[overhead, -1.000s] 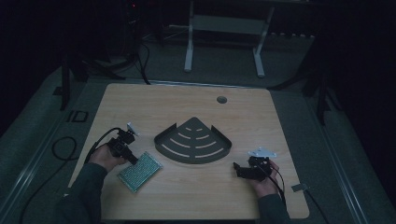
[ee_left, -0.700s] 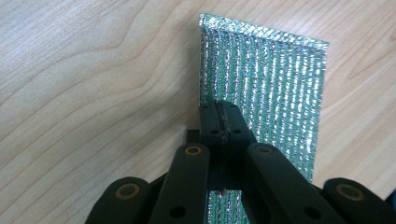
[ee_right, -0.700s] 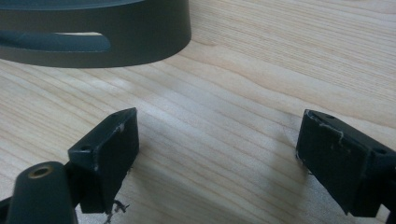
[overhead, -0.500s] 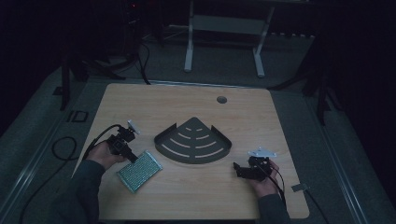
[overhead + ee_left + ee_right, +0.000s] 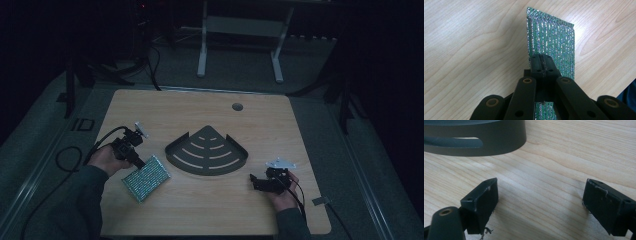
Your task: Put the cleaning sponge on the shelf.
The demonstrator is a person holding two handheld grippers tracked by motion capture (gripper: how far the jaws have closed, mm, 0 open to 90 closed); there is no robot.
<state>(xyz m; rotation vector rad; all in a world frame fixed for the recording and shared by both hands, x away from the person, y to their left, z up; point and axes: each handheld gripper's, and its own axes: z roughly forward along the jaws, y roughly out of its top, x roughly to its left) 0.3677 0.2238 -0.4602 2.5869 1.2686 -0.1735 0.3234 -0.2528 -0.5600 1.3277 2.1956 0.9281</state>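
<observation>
A green glittery sponge (image 5: 147, 179) lies flat on the wooden table (image 5: 200, 107) at the front left. My left gripper (image 5: 140, 162) is shut, its tips over the sponge's near edge. In the left gripper view the jaws (image 5: 543, 58) meet with no gap and the sponge (image 5: 554, 37) spreads out behind and beneath them. A dark fan-shaped slotted rack (image 5: 207, 150) sits mid-table. My right gripper (image 5: 255, 182) rests open at the front right, pointing left toward the rack. In the right gripper view it (image 5: 540, 202) has bare wood between the pads, and the rack's curved wall (image 5: 499, 140) is just ahead.
A round cable hole (image 5: 237, 107) lies near the table's far edge. Cables trail from both grippers off the table's sides. A white desk frame (image 5: 240, 30) stands on the floor beyond the table. Bare wood lies between the sponge and the right gripper.
The left gripper has edged slightly toward the sponge. The right gripper has not moved.
</observation>
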